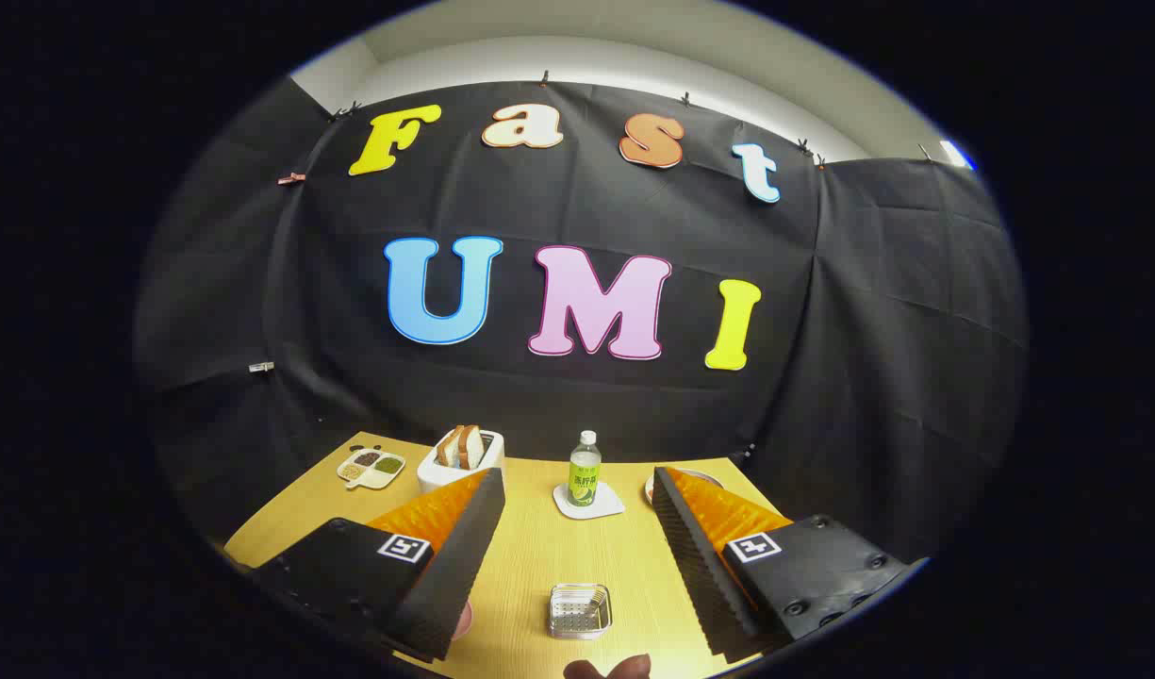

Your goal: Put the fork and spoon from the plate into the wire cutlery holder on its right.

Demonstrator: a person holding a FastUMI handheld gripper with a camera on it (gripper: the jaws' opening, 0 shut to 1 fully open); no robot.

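My gripper (578,474) hangs open above the wooden table (530,556), nothing between its fingers. The wire cutlery holder (580,610), a small square metal basket, stands on the table low between the two fingers, close to me. Just left of it a sliver of a pinkish plate (462,619) peeks out from behind the left finger (445,556); the finger hides the rest of the plate and whatever lies on it. A fingertip of a person's hand (607,668) shows at the table's near edge, just in front of the holder.
Beyond the fingertips a green-labelled bottle (585,469) stands on a white coaster (588,501). A white toaster with bread slices (459,457) and a divided snack dish (371,467) sit at the far left. A dish rim (690,475) shows behind the right finger.
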